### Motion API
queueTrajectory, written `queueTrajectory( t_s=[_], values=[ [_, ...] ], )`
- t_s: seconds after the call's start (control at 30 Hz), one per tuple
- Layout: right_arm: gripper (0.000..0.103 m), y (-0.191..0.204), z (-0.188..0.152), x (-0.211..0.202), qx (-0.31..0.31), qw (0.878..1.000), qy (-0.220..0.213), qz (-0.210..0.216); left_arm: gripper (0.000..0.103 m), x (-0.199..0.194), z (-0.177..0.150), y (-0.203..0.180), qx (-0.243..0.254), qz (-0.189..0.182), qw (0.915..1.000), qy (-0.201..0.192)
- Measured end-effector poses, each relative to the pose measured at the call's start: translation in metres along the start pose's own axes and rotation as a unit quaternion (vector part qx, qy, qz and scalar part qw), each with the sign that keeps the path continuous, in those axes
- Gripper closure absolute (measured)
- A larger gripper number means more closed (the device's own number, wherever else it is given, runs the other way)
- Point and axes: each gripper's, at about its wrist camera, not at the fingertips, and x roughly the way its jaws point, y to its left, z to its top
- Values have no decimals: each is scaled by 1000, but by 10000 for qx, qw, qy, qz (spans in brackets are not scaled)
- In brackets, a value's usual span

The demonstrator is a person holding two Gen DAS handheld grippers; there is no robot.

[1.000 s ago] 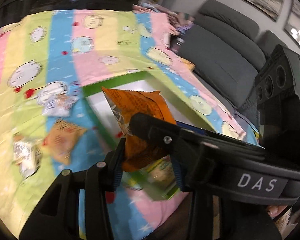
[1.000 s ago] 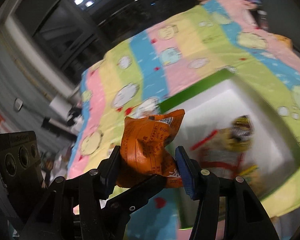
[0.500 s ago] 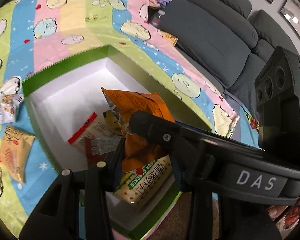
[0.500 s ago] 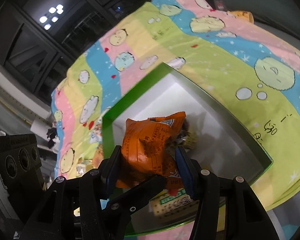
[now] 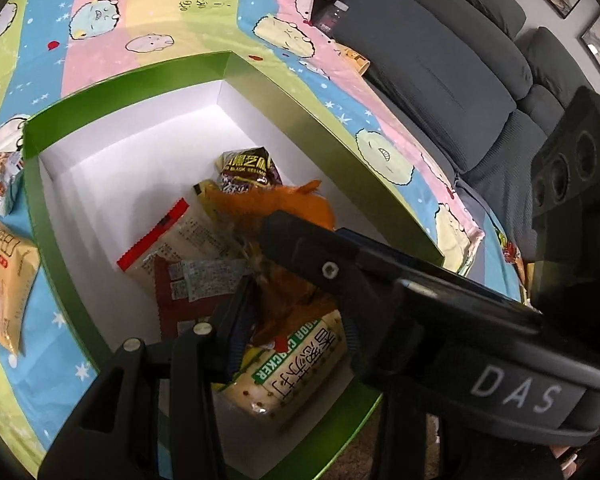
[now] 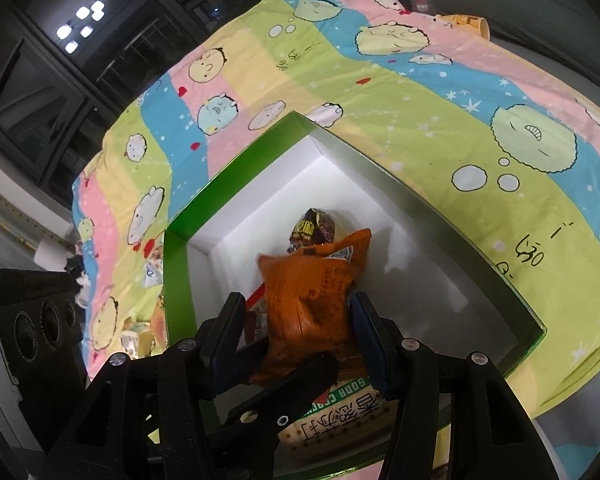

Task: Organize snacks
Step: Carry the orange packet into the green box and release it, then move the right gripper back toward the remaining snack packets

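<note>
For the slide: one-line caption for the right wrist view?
Right gripper holds an orange packet over the green box, above a cracker pack.

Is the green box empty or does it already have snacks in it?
Not empty: the green box holds a soda cracker pack and other packets.

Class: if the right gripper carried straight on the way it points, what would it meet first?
Probably the orange packet between its fingers, then the snacks lying in the green box; depth is unclear.
</note>
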Motion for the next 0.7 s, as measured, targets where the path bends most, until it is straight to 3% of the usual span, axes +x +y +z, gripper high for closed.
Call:
queueTrajectory(
  t_s=[0.1, 0.27, 0.33, 0.4, 0.57, 0.7],
  values=[
    [46, 2, -2, -7, 14, 10000, -12, -10, 59, -12, -2, -3, 105, 103, 9998, -122],
    [36, 12, -6, -31, -139, 9994, -274, -168, 38, -41, -5, -2, 208, 324, 9985, -391],
    [25, 18, -8, -42, -227, 9988, -373, -234, 31, -58, -8, 0, 258, 319, 9976, -566],
    [21, 27, -12, -58, -345, 9975, -566, -253, 22, -77, -11, 8, 216, 308, 9963, -776],
    [16, 55, -27, -87, -685, 9925, -903, -465, 12, -119, -19, 44, -155, 497, 9918, -1164],
    [16, 72, -34, -93, -820, 9900, -990, -584, 10, -148, -35, 87, -636, 683, 9860, -1381]
  ],
)
